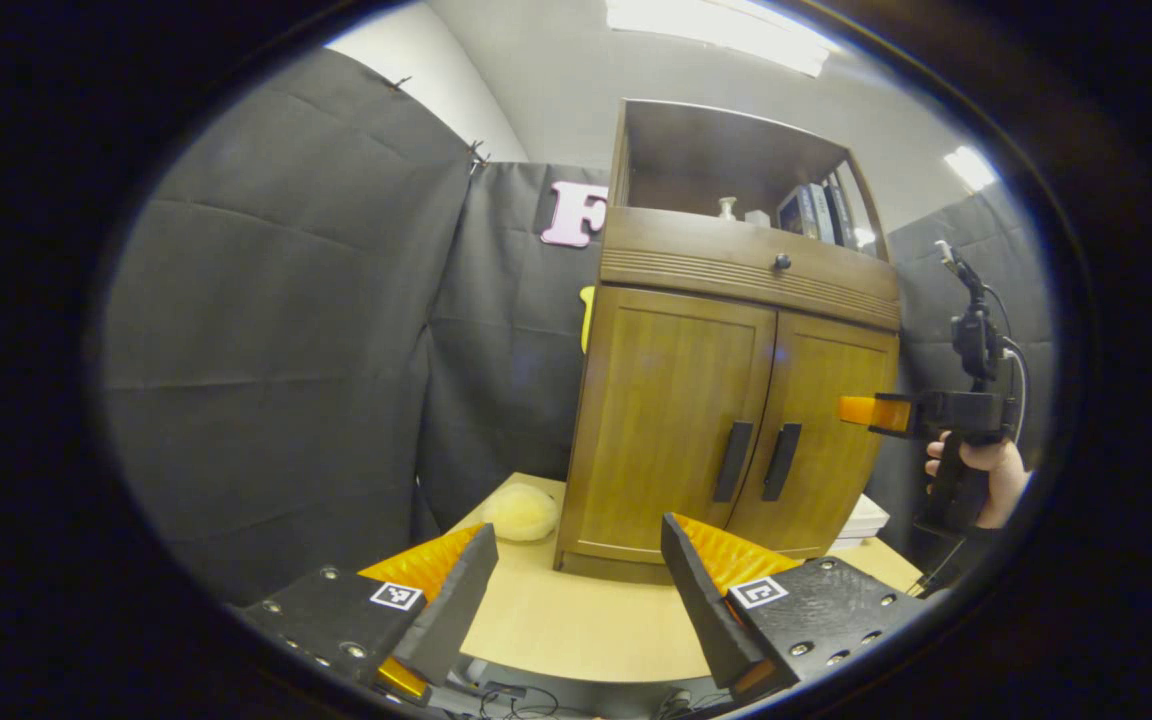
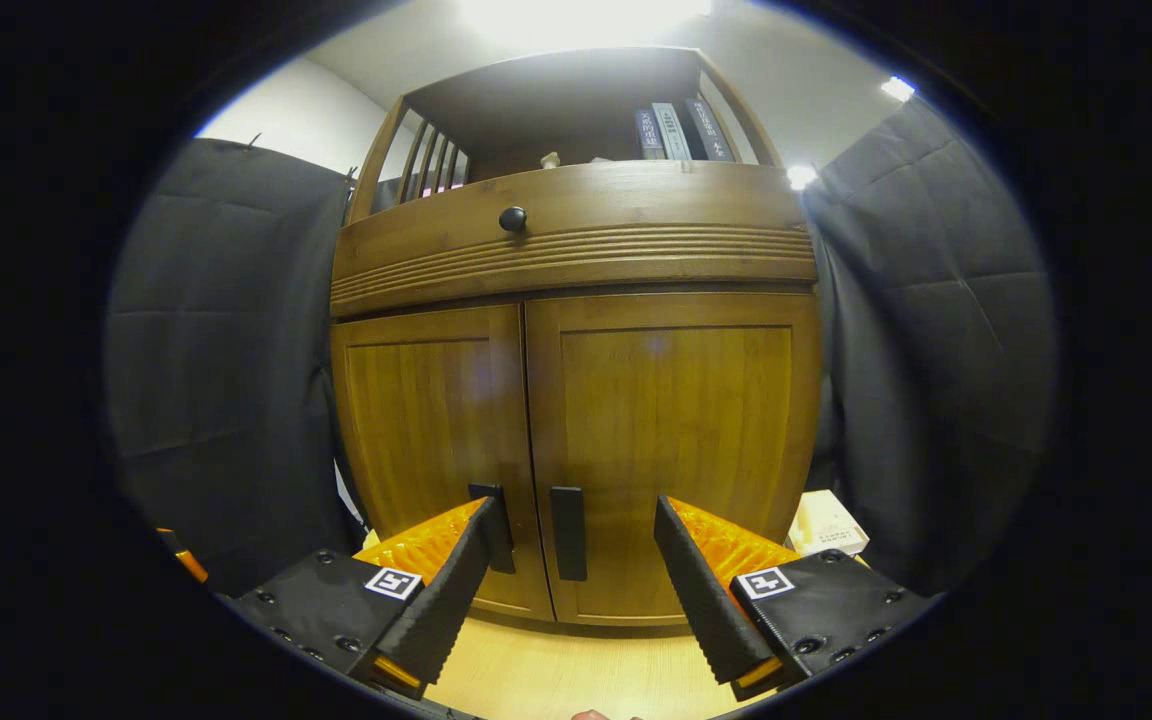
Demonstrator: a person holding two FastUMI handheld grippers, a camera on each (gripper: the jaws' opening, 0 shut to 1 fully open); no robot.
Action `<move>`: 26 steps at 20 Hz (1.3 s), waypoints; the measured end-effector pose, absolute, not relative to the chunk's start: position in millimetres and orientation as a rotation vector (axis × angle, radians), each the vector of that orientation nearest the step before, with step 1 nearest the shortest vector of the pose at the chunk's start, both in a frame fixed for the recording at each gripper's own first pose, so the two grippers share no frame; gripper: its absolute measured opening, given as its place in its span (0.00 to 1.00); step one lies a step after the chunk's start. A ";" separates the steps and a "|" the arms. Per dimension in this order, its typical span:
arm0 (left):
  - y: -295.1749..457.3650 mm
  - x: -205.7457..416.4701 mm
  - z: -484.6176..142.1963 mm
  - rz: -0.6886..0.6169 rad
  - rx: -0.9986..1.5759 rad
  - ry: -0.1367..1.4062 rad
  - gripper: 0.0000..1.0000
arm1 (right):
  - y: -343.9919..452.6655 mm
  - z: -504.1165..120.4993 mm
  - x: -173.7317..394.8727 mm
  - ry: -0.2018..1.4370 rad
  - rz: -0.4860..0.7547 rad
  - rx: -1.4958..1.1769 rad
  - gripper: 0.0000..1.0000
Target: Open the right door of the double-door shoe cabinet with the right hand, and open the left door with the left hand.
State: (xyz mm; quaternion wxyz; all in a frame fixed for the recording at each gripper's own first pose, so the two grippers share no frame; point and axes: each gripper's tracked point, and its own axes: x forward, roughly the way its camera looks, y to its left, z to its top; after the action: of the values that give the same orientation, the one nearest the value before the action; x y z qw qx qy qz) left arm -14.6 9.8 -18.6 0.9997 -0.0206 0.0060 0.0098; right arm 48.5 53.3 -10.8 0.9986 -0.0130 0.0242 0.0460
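Note:
A brown wooden shoe cabinet stands on a light table, both doors closed. In the left gripper view its left door and right door each carry a dark vertical handle, the left handle beside the right handle. My left gripper is open, well back from the cabinet. The right gripper, held by a hand, hovers in front of the right door. In the right gripper view the right gripper is open, close to the right handle and left handle.
A drawer with a round knob sits above the doors, and books stand on the open shelf. A pale round object lies left of the cabinet on the table. A white box lies at its right.

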 end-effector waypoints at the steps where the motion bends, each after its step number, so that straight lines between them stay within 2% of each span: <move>1: 11.8 -13.9 -19.1 0.025 -0.038 0.015 0.95 | 55.3 -12.1 54.1 0.050 0.094 -0.028 0.96; 8: 18.9 -12.6 -26.5 0.040 -0.055 0.044 0.95 | 77.1 -33.4 94.3 0.090 0.110 -0.029 0.99; 13: 38.5 -6.8 -25.8 0.091 -0.013 0.062 0.95 | 79.6 -49.1 123.5 0.116 0.092 -0.050 0.96; 19: 46.2 9.1 -26.5 0.129 -0.164 0.066 0.95 | 70.7 -74.8 160.1 0.170 0.035 -0.041 0.96; 26: 40.1 14.8 -31.1 0.122 -0.083 0.109 0.95 | 68.9 -91.7 181.6 0.212 0.019 -0.037 0.97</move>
State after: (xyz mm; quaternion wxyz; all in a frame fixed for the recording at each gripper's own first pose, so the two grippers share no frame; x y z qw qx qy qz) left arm 14.8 40.1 -31.1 0.9958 -0.0414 0.0546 0.0611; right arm 181.6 68.9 -91.7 0.9942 -0.0183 0.1056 0.0096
